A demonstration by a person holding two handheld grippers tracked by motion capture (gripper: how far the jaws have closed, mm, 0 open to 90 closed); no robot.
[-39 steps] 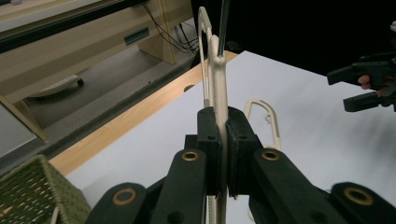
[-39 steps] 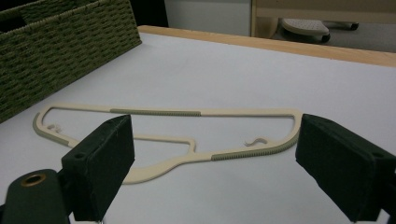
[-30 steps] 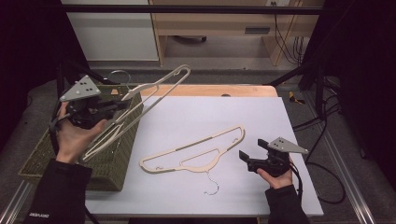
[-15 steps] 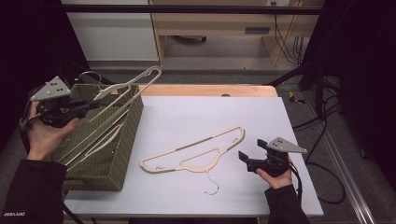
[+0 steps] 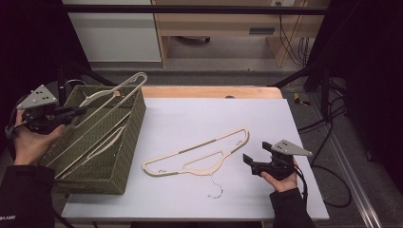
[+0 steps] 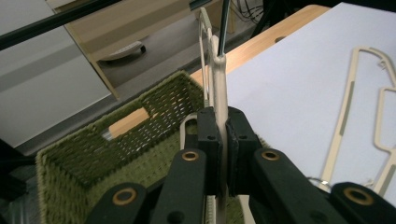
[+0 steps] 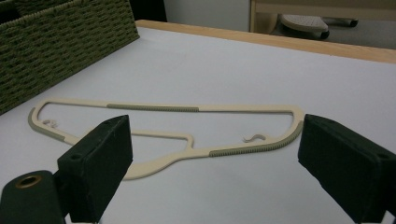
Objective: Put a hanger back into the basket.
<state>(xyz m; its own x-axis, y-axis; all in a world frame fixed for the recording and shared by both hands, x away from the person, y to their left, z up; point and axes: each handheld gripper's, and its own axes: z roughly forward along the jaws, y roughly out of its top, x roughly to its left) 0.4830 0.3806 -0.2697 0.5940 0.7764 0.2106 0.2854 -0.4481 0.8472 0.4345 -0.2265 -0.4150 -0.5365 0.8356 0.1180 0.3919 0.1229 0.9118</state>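
Left gripper (image 5: 71,113) level over basket (image 5: 124,142)

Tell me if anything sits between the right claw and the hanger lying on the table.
Nothing visible does. The right claw stands open, facing the hanger on the table, with only bare white table surface between them. The green woven basket sits off to the side, beyond the hanger's far end.
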